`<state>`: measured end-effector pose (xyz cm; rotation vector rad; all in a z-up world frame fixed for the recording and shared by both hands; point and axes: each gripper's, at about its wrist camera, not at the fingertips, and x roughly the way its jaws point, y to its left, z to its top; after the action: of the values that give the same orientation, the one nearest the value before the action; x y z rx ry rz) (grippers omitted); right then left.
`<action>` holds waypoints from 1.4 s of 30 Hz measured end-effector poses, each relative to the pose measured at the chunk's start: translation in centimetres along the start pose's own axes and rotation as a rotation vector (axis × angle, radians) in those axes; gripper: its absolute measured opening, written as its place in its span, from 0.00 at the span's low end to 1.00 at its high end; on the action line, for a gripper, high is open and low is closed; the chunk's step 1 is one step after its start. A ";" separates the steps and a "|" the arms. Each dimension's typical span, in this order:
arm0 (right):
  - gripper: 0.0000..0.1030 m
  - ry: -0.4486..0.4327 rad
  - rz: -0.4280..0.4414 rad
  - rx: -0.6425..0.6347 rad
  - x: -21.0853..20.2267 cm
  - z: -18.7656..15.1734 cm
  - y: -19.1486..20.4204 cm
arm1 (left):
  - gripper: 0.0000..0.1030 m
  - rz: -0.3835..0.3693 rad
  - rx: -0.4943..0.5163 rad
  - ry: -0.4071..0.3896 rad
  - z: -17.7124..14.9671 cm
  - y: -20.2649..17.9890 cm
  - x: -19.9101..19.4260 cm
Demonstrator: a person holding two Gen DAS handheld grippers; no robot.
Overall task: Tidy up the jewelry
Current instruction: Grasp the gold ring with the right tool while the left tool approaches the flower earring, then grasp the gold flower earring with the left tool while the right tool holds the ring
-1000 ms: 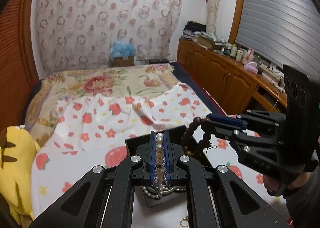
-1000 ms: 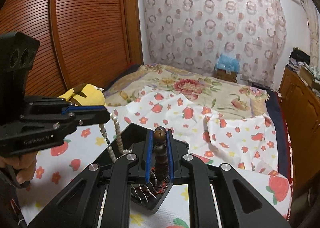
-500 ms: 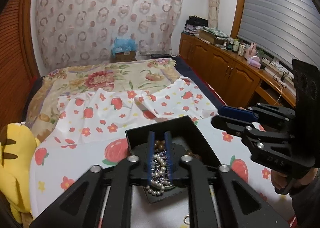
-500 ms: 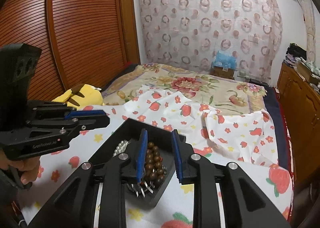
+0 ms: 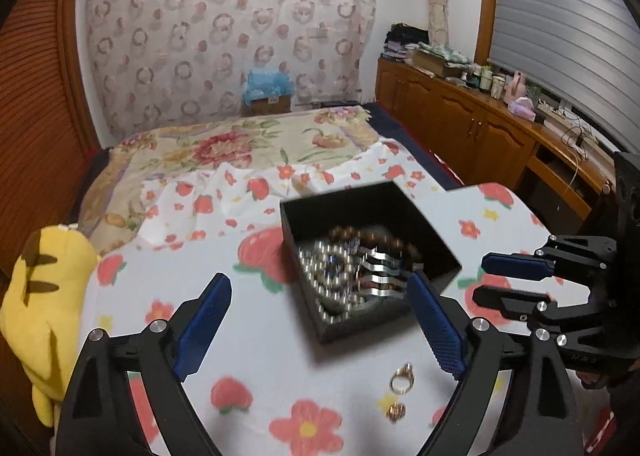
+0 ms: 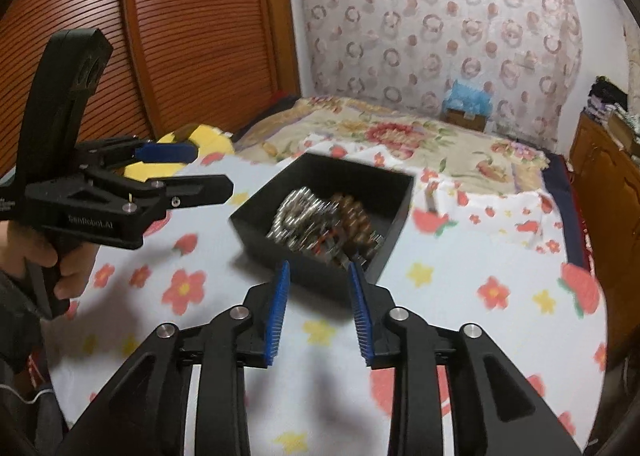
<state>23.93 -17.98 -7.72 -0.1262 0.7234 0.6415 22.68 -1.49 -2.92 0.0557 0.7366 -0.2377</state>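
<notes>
Inside the black jewelry box [image 5: 362, 208], blurred: a heap of pearl beads [image 5: 320, 276], brown wooden beads [image 5: 372, 238] and silvery metal links [image 5: 380, 276], strands hard to separate. Near corner of the box partly hidden behind the left gripper [image 5: 320, 332], jaws spreading wide, nothing between them. Lying loose on the strawberry-print cloth [image 5: 260, 344] just before the box: a gold ring [image 5: 401, 380] and a smaller gold piece [image 5: 396, 411], shape unclear. Right gripper [image 6: 318, 312] short of the box, jaws narrow but opening, empty. Off left, a yellow plush toy [image 5: 36, 304], cut by the frame edge.
</notes>
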 end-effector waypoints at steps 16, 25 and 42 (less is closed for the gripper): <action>0.25 0.191 0.083 -0.088 5.4 -2.3 4.2 | 0.87 0.029 0.002 0.086 -6.6 1.4 -0.1; 0.11 0.213 0.059 -0.106 6.0 -2.7 4.3 | 0.87 -0.001 0.012 0.121 -7.5 0.4 0.5; 0.11 0.133 -0.012 -0.032 2.4 -2.3 0.9 | 0.49 -0.098 0.126 0.187 -8.8 -4.8 2.1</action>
<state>23.38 -16.80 -10.92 -0.2044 0.8399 0.6374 17.25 -5.35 -10.69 0.1636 0.9110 -0.3759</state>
